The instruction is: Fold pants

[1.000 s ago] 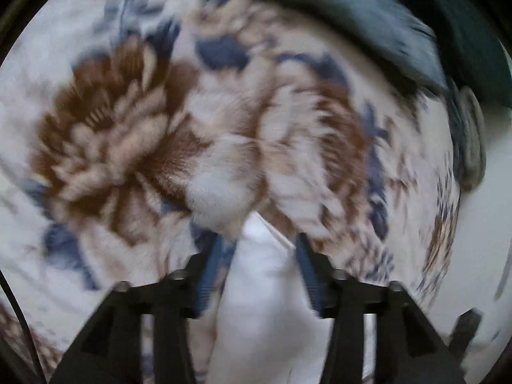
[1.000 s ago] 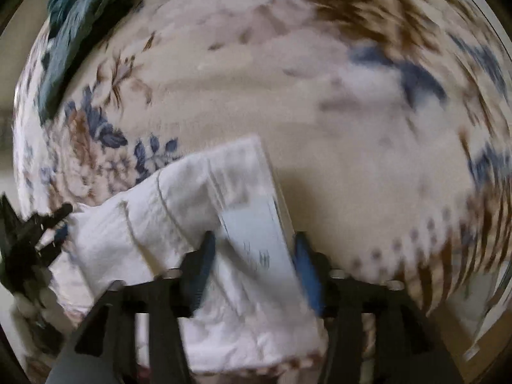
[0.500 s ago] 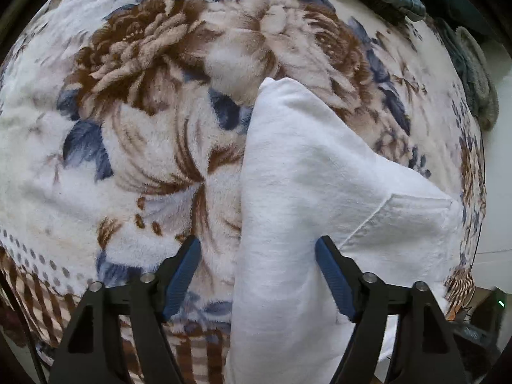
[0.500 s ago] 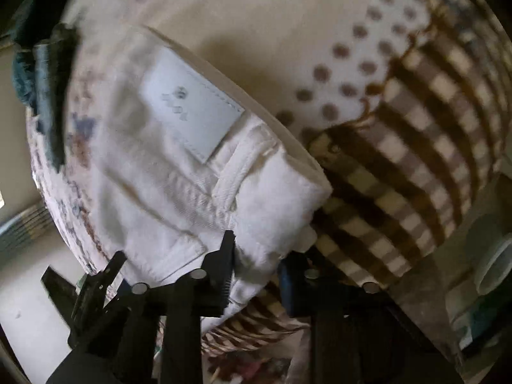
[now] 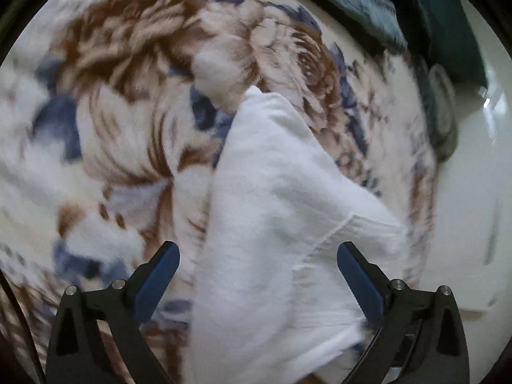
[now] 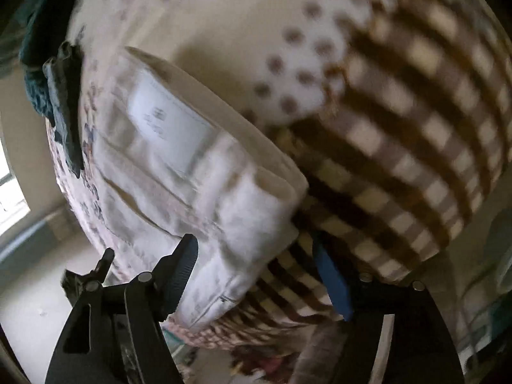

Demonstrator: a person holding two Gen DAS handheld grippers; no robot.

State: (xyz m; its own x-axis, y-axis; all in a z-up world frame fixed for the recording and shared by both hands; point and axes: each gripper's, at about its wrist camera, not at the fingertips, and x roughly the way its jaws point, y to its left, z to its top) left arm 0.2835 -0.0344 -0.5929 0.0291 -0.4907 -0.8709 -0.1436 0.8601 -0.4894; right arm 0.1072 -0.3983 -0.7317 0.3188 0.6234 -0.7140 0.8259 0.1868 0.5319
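Note:
The white pants (image 5: 281,217) lie folded in a compact stack on a floral blanket (image 5: 121,102). My left gripper (image 5: 257,256) is open, its blue-padded jaws wide apart on either side of the near end of the stack, holding nothing. In the right wrist view the pants (image 6: 198,172) show their waistband, a belt loop and a pale label patch (image 6: 169,131). My right gripper (image 6: 256,259) is open over the near corner of the stack, at the blanket's checked border, and holds nothing.
Dark teal fabric (image 5: 361,3) lies at the far edge of the blanket, also seen in the right wrist view (image 6: 54,73). The checked brown border (image 6: 400,160) marks the bed edge. Pale floor (image 5: 473,172) lies beyond the bed on the right.
Both grippers released the pants and opened wide; the right jaws were nearly shut on the waistband half a second ago. The folded stack now rests on the blanket as both pull back.

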